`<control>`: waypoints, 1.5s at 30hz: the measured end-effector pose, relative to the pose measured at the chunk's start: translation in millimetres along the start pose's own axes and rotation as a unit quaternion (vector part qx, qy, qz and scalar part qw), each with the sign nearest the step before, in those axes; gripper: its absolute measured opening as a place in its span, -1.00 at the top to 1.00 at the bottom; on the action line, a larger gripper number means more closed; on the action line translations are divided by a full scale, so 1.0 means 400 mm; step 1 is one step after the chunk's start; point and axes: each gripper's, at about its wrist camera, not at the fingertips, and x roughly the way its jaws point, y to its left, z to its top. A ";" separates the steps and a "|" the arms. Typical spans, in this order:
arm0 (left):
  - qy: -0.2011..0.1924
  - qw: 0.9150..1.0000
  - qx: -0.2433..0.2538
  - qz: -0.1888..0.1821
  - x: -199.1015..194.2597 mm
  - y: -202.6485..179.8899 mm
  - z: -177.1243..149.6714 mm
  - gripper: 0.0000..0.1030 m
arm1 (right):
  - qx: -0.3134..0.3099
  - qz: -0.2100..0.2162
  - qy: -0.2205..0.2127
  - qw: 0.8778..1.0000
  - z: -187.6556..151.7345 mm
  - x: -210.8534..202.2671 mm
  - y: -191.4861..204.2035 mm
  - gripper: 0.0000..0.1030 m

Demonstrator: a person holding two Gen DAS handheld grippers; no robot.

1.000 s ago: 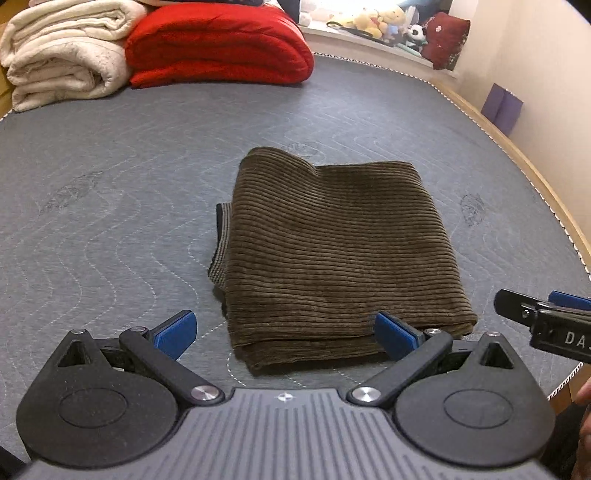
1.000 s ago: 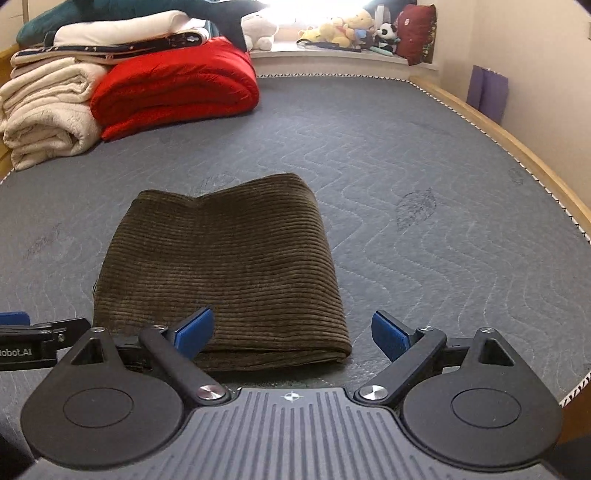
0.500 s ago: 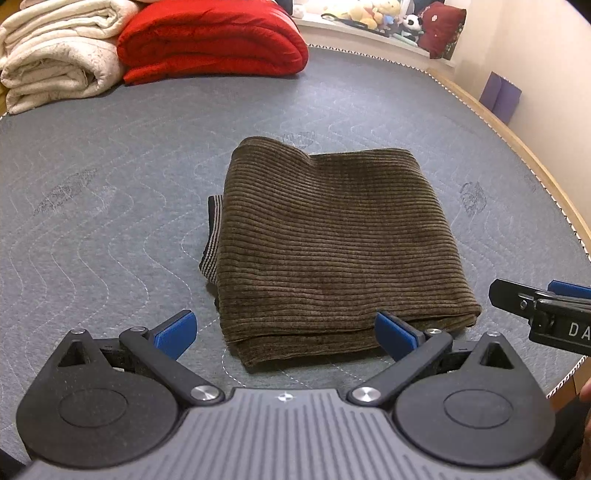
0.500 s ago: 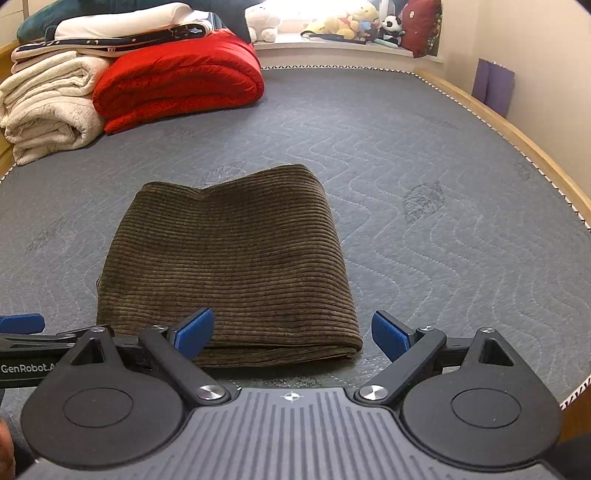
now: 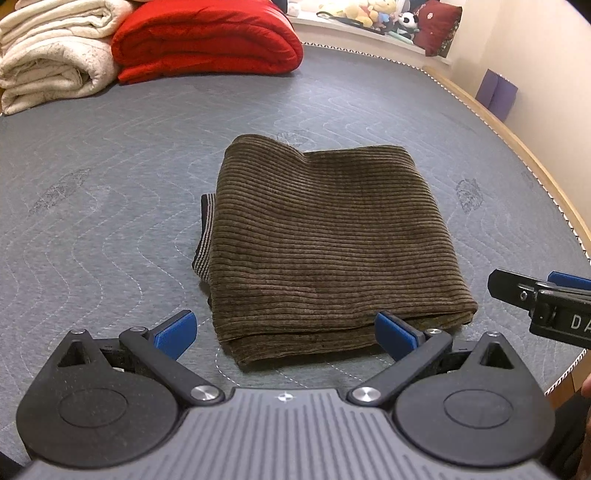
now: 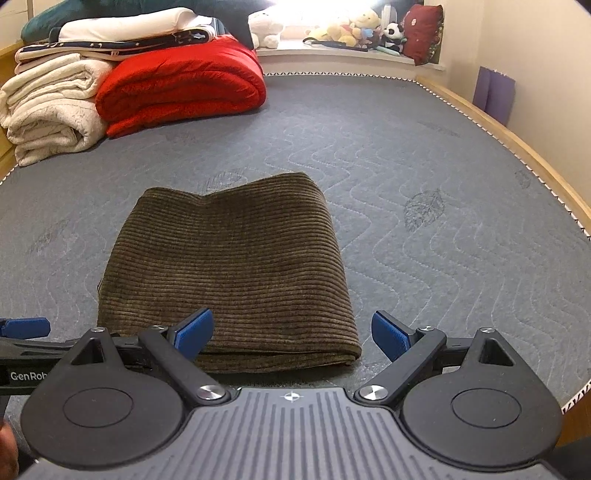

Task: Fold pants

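The brown corduroy pants (image 5: pixel 325 240) lie folded into a compact rectangle on the grey quilted mattress (image 5: pixel 110 221); they also show in the right wrist view (image 6: pixel 232 273). A striped waistband edge (image 5: pixel 205 236) peeks out at the left side. My left gripper (image 5: pixel 284 334) is open and empty, above the near edge of the pants. My right gripper (image 6: pixel 291 334) is open and empty, near the pants' front right corner. The right gripper's side shows at the right of the left wrist view (image 5: pixel 546 306).
A folded red quilt (image 5: pixel 207 37) and rolled white blankets (image 5: pixel 51 62) lie at the far end of the mattress. Plush toys (image 6: pixel 354 31) sit on the sill. The wooden bed edge (image 6: pixel 517 147) and a wall run along the right.
Both grippers have drawn back and up a little from the folded pants, so the pants sit farther away in both views. The jaws stayed open.
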 end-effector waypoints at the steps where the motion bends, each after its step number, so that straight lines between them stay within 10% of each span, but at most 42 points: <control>1: 0.000 1.000 0.001 0.000 0.000 0.000 0.000 -0.99 | 0.000 0.000 0.001 1.000 0.000 0.001 0.000 -0.81; 45: 0.003 1.000 0.006 -0.006 0.003 0.000 -0.004 -0.99 | -0.003 0.002 0.003 1.000 -0.002 0.000 0.002 -0.81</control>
